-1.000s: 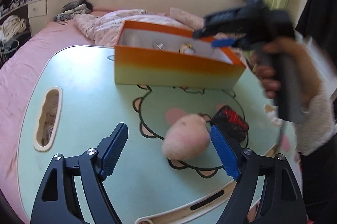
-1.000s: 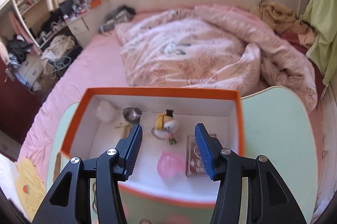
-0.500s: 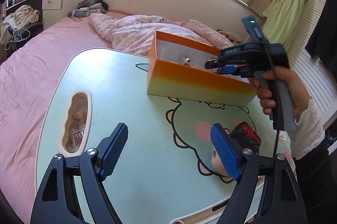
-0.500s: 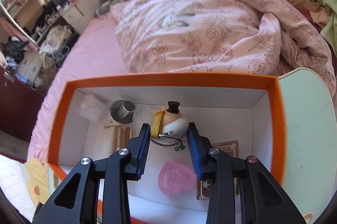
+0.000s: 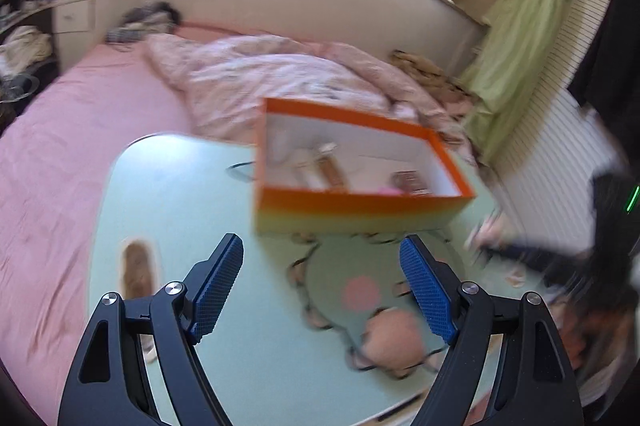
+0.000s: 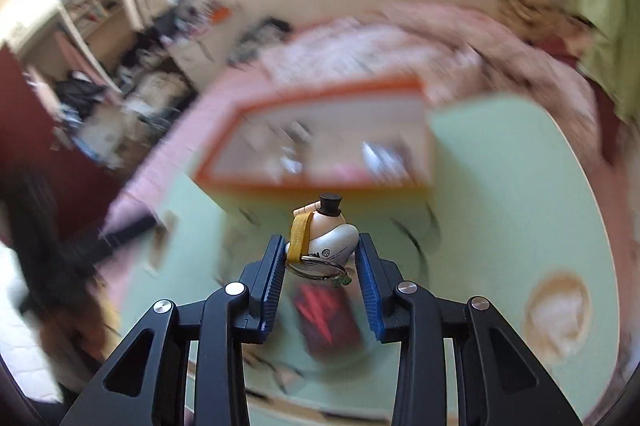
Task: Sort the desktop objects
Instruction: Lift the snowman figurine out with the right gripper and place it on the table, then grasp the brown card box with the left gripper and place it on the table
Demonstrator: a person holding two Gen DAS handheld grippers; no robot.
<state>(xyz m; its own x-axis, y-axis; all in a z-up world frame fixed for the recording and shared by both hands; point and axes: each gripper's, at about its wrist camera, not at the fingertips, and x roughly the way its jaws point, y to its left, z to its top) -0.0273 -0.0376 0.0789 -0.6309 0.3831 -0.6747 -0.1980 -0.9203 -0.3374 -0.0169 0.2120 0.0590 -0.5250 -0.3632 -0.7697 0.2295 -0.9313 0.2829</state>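
Since my right tongs [image 6: 320, 262] clench the top-hat keychain figure [image 6: 322, 240] by its sides, ring dangling free, it hangs above the table [image 6: 500, 194], clear of the orange box [image 6: 320, 182]. Left tongs [image 5: 320, 282] gape empty, ready.

Both views are smeared by motion blur. In the box [image 5: 360, 202] the bits inside are just streaks, can't tell what any of them is. The right gripper [image 5: 520, 250] is a dark smudge at the left view's edge, mostly cut off. The red-and-black thing [image 6: 328, 322] under the keychain [image 6: 324, 238] is too blurry to name.
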